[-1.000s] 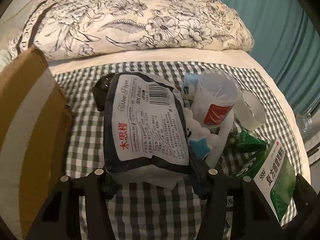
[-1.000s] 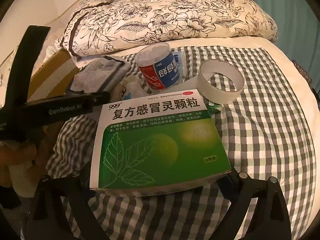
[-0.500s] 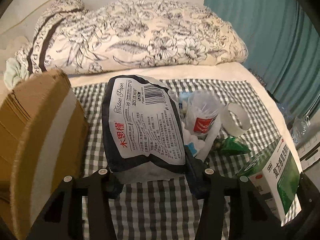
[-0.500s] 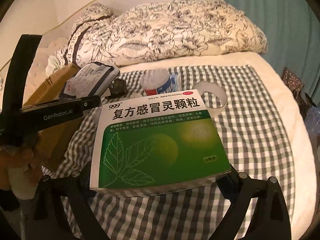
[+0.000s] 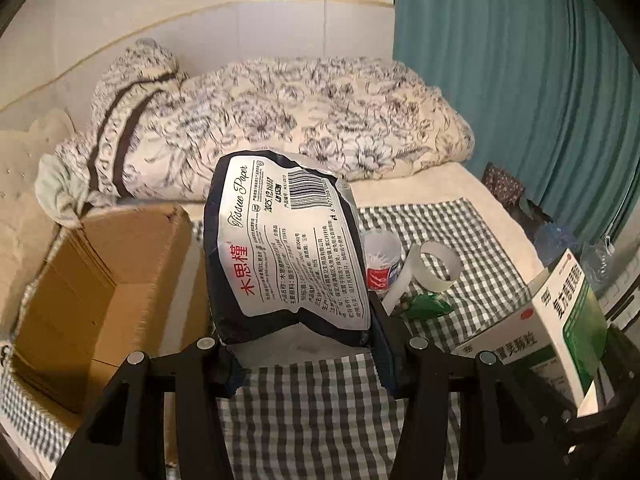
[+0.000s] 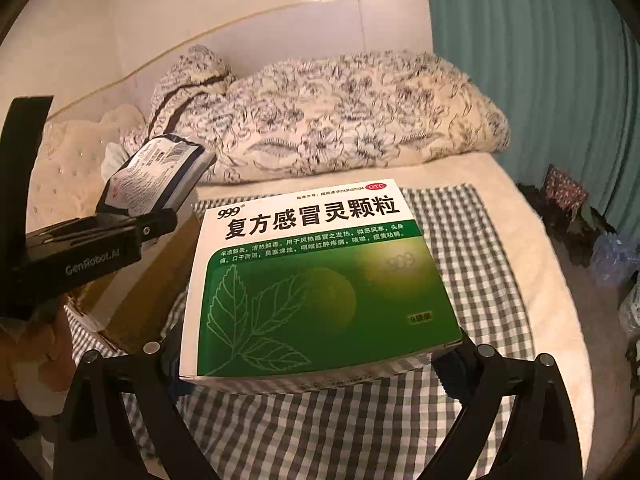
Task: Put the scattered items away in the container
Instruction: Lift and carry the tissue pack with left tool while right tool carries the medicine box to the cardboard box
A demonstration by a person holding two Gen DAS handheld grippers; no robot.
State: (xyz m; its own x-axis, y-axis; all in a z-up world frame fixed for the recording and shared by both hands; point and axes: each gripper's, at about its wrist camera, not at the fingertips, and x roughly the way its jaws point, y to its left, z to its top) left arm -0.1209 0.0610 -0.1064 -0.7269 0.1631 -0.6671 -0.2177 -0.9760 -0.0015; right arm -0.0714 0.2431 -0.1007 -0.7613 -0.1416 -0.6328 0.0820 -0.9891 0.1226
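Tissue pack [image 5: 288, 244] sits clamped between the left gripper [image 5: 304, 344] jaws, raised above the checked cloth [image 5: 320, 408], just right of the open cardboard box [image 5: 104, 288]. Right gripper [image 6: 316, 364] is clamped on the green medicine box [image 6: 320, 280], right of the cardboard box, also clear of the cloth.

Each camera rides just behind its gripper's fingers, tilted down across the checked cloth [image 5: 320, 412] toward the floral quilt [image 6: 360, 120] at the headboard. The left view sits close above the cardboard box [image 5: 120, 280]; the right view looks from alongside. Both share quilt, cloth and curtain [image 6: 540, 60].
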